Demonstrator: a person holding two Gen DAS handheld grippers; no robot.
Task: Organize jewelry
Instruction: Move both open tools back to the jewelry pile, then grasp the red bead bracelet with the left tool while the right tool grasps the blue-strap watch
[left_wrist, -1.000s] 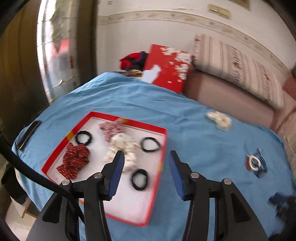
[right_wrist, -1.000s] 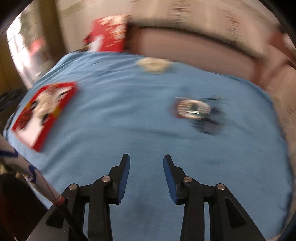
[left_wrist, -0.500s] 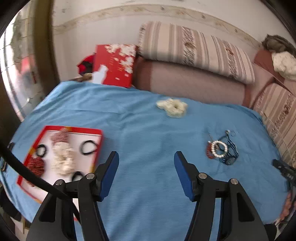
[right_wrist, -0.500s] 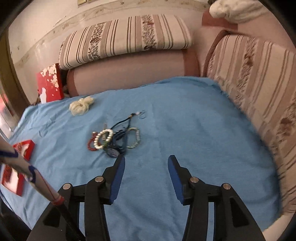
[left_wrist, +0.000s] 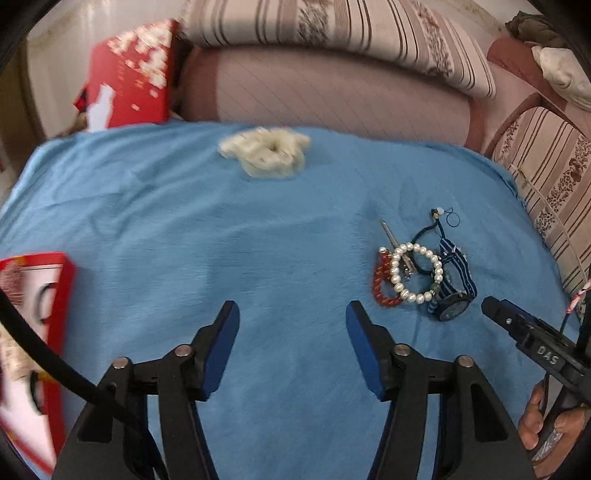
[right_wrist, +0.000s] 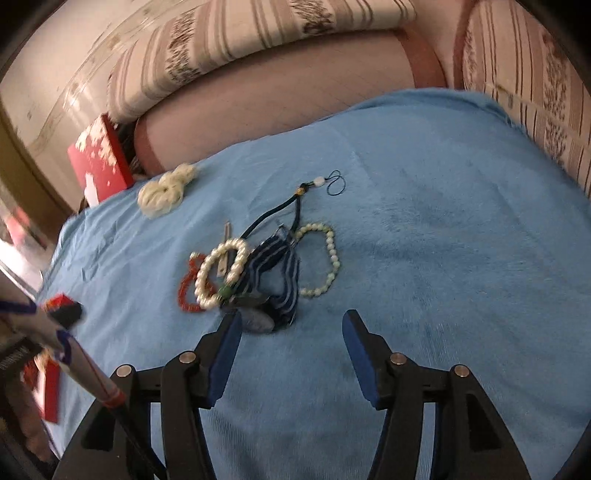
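A jewelry pile lies on the blue cloth: a white pearl bracelet (right_wrist: 221, 273) (left_wrist: 415, 272), a red bead bracelet (right_wrist: 186, 286) (left_wrist: 380, 282), a pale green bead bracelet (right_wrist: 321, 264), a blue striped watch (right_wrist: 273, 291) (left_wrist: 452, 295) and a dark cord (right_wrist: 295, 201). My right gripper (right_wrist: 291, 325) is open and empty, just in front of the pile. My left gripper (left_wrist: 291, 315) is open and empty, left of the pile. A red-rimmed tray (left_wrist: 55, 295) with hair ties sits at the left edge. A cream scrunchie (left_wrist: 267, 149) (right_wrist: 166, 190) lies farther back.
A striped sofa cushion (left_wrist: 332, 26) and brown sofa edge (left_wrist: 332, 96) border the cloth at the back and right. A red patterned box (left_wrist: 133, 77) (right_wrist: 98, 158) leans at the back left. The right gripper's body (left_wrist: 535, 343) shows at the lower right of the left wrist view.
Both grippers swung right, away from the tray, and moved closer to the jewelry pile. Both stayed open and empty.
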